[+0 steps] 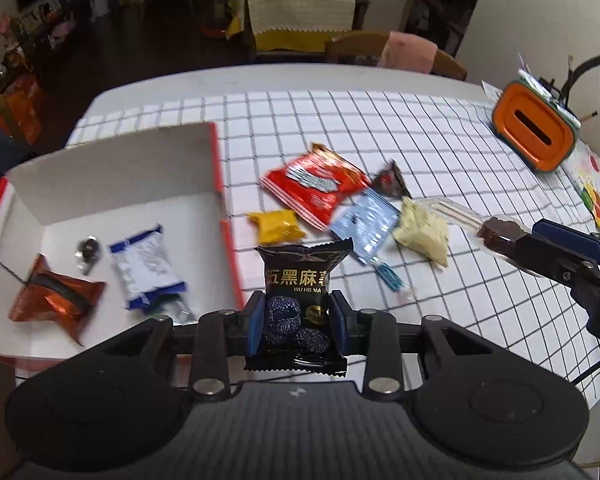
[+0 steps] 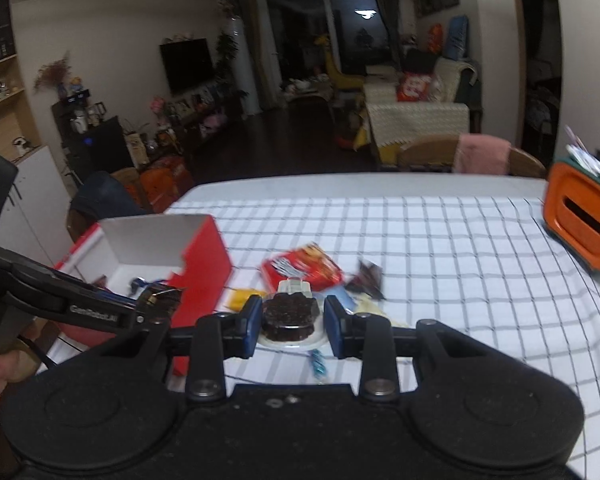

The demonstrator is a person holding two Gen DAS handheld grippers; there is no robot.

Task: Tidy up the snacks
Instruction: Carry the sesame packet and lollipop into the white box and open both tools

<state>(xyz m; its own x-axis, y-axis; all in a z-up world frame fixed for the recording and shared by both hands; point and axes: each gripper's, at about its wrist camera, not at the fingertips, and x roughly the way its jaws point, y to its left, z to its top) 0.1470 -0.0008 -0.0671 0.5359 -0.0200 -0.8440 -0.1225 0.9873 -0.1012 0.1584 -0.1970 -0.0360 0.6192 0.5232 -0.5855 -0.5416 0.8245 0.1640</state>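
My left gripper (image 1: 296, 320) is shut on a black snack packet (image 1: 300, 276) with gold Chinese lettering, held above the table just right of the open red and white box (image 1: 116, 168). The box holds an orange packet (image 1: 56, 300), a blue and white packet (image 1: 146, 268) and a small clear-wrapped dark sweet (image 1: 88, 252). My right gripper (image 2: 290, 320) is shut on a clear-wrapped dark brown cake (image 2: 288, 316); it also shows at the right of the left wrist view (image 1: 496, 232). Loose snacks lie on the checked cloth: a red packet (image 1: 316, 184), a yellow one (image 1: 276, 226), a light blue one (image 1: 364, 224), a cream one (image 1: 422, 232).
An orange container (image 1: 532, 132) stands at the table's far right. A small dark triangular packet (image 1: 390, 180) lies behind the loose snacks. A wooden chair with a pink cloth (image 1: 408, 50) stands at the table's far edge. The box's red wall (image 2: 204, 264) is left of my right gripper.
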